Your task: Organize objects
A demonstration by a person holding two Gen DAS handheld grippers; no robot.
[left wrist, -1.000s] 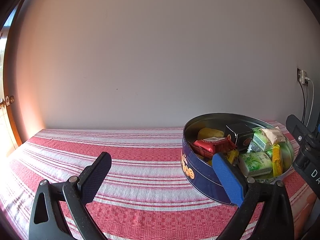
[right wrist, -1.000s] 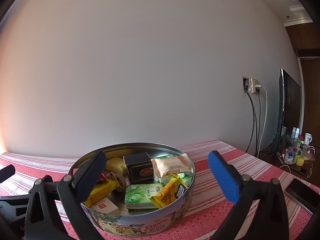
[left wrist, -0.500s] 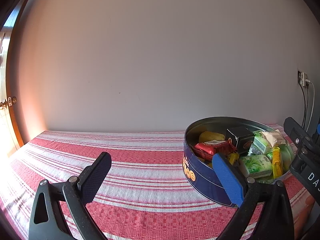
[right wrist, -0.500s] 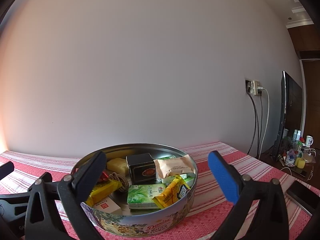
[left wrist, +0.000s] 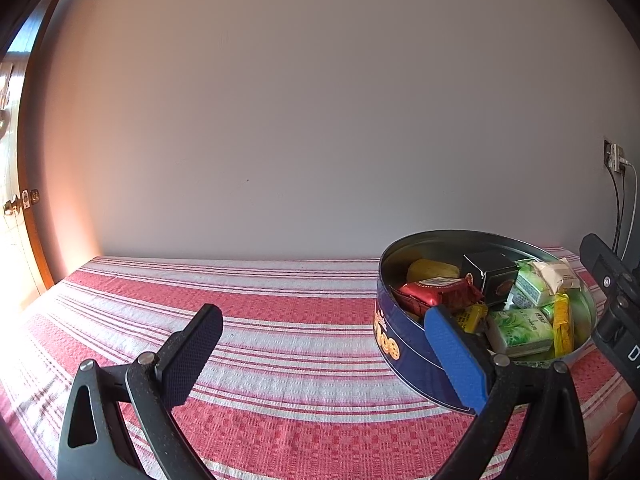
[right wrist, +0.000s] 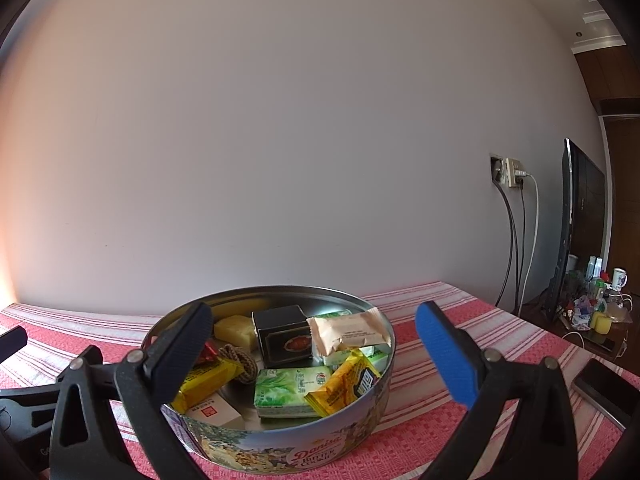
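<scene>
A round blue cookie tin (left wrist: 404, 350) (right wrist: 304, 450) stands on the red-and-white striped cloth (left wrist: 280, 312), holding several small items: a black box (right wrist: 282, 336), green packets (right wrist: 294, 390), yellow wrapped bars (right wrist: 346, 384), a beige sachet (right wrist: 348, 330), a red packet (left wrist: 434, 292) and a knotted cord (right wrist: 240, 360). My left gripper (left wrist: 320, 350) is open and empty, low over the cloth, left of the tin. My right gripper (right wrist: 312, 354) is open and empty, hovering over the tin's near side.
A plain wall runs behind the table. A wall socket with cables (right wrist: 510, 172) and a dark screen (right wrist: 580, 224) are at the right, with a cluttered low table (right wrist: 596, 304) beyond. A dark phone (right wrist: 604, 388) lies at the cloth's right edge. A wooden door (left wrist: 20, 208) is at far left.
Both grippers have risen and drawn back slightly, so the tin sits a little lower in both views. Both jaws stay wide apart; nothing in the tin moved.
</scene>
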